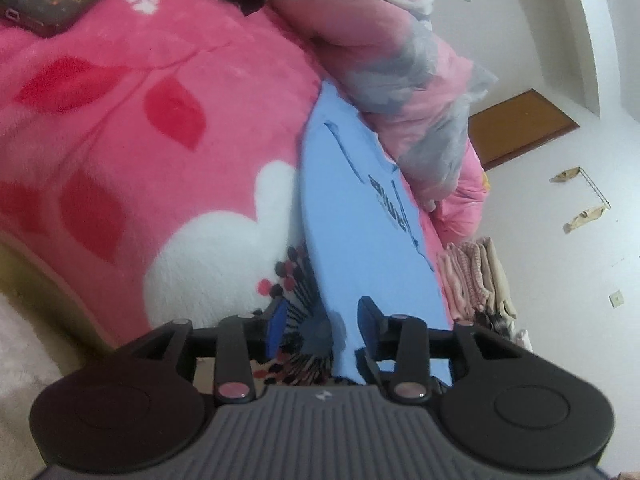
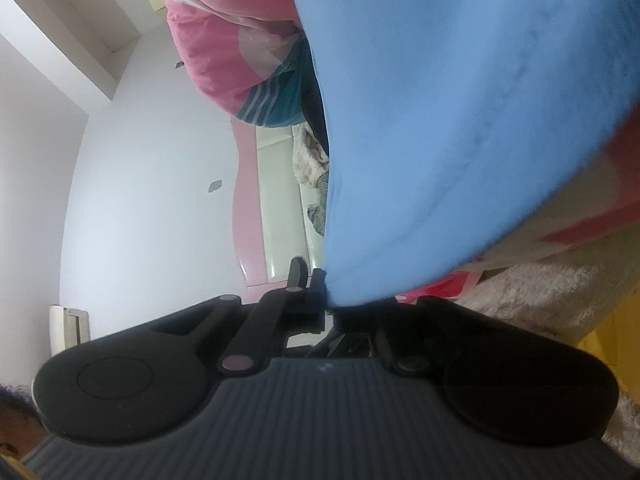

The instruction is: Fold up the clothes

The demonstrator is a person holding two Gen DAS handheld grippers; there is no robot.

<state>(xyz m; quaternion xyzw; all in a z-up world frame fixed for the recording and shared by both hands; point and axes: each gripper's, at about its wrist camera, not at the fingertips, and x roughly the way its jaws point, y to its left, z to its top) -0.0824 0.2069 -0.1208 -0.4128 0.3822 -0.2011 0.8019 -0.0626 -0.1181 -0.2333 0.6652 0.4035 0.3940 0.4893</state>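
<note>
Left wrist view is showing us the left gripper (image 1: 320, 328) with its jaws standing apart, a corner of the light blue T-shirt (image 1: 352, 216) hanging between them but not pressed by either pad. We are judging this as a release or a re-grip of that edge. The shirt is lying stretched along the bed, over the pink fleece blanket (image 1: 120, 140) and against the rumpled pink-and-grey quilt (image 1: 400, 60); dark printed lettering is showing on it. The blanket is looking plush, with red leaf and white flower shapes.

Right wrist view is showing us the right gripper (image 2: 320, 292) with its jaws pressed together on the shirt's hem corner (image 2: 340, 292), lifting the cloth so it is draping as a smooth, thin, soft sheet. We are reading this hold as carrying one end over for a fold. A stack of folded cloths (image 1: 476, 276) is sitting beyond the bed edge.
</note>
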